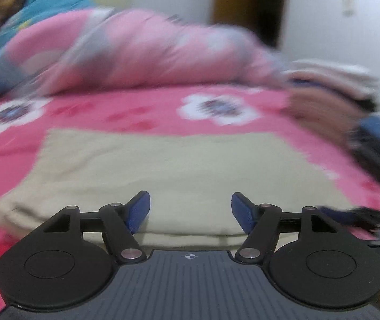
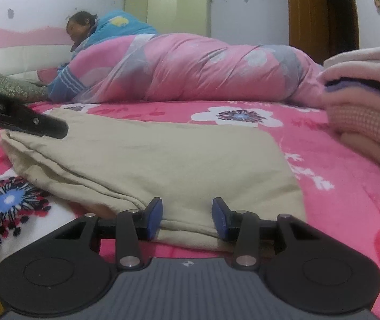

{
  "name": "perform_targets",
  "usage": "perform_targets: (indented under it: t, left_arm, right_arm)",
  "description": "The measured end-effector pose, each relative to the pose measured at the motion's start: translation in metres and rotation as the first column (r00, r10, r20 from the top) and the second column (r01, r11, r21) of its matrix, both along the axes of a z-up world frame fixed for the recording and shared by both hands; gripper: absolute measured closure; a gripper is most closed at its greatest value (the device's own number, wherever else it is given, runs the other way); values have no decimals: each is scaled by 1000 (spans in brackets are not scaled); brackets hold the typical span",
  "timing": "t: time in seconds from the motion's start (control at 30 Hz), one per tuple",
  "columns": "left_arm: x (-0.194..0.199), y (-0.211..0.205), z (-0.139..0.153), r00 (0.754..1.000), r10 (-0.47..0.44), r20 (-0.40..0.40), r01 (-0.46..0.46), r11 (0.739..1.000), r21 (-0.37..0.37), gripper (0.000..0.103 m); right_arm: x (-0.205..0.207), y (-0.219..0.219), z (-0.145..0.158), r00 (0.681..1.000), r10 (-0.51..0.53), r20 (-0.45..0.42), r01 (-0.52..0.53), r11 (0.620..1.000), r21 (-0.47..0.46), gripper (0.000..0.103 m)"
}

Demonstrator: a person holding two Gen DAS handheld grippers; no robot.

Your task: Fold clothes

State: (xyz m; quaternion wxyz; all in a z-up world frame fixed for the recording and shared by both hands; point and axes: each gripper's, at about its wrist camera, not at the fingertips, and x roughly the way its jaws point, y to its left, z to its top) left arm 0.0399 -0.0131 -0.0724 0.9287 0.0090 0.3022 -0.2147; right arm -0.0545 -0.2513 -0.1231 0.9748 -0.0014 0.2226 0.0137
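A beige garment (image 1: 163, 170) lies folded flat on the pink flowered bedspread (image 1: 136, 117). The left wrist view is blurred. My left gripper (image 1: 190, 210) hangs open over the garment's near edge, its blue pads wide apart and gripping nothing. In the right wrist view the same garment (image 2: 163, 154) stretches away from me. My right gripper (image 2: 187, 217) is open at the garment's near right corner; the cloth edge lies flat between the pads, unpinched. One black finger (image 2: 35, 124) of the left gripper reaches in over the garment's far left corner.
A person (image 2: 83, 26) lies across the far side of the bed under a pink quilt (image 2: 203, 66). A stack of folded clothes (image 2: 363, 85) sits at the right. A green patterned pillow (image 2: 11, 85) is far left. A brown door (image 2: 320, 16) stands behind.
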Motion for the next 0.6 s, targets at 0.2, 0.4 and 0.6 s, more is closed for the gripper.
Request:
perform_targets:
  t: [0.2, 0.4, 0.6]
  left_arm:
    - [11, 2, -11, 997, 66, -33, -64, 995, 74, 35]
    - [12, -3, -10, 995, 91, -40, -87, 990, 108, 32]
    - [10, -10, -9, 994, 93, -51, -85, 986, 143, 25]
  right_arm:
    - [10, 13, 41, 998, -51, -35, 50, 998, -25, 54]
    - [27, 33, 40, 999, -31, 11, 31, 999, -38, 41]
    - [39, 40, 4, 997, -44, -71, 40, 998, -48, 39]
